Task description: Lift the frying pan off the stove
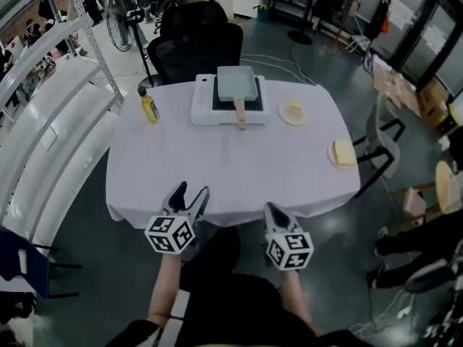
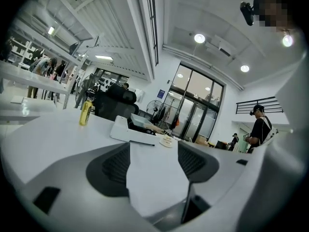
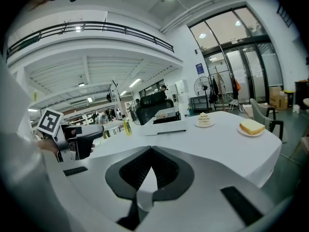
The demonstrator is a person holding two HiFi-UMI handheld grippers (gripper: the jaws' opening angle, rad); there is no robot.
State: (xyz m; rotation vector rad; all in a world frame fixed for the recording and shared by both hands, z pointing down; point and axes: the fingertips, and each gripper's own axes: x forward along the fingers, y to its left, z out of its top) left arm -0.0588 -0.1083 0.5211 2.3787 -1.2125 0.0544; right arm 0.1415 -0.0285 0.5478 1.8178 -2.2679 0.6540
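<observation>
Pan (image 1: pixel 236 82) on the stove (image 1: pixel 205 101) at twelve o'clock, handle (image 1: pixel 240 114) pointing back at six, well beyond both: left gripper (image 1: pixel 192 192) gaping, right gripper (image 1: pixel 272 208) pinched together, empty.

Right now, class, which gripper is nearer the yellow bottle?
Left. Both hover at the table edge: the left gripper slightly right of the yellow bottle, the right gripper farther right.

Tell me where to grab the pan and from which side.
Grip the wooden handle, coming from the near side: it sticks out of the pan over the stove's front edge, pointing at you. The pan itself is wide and flat.
</observation>
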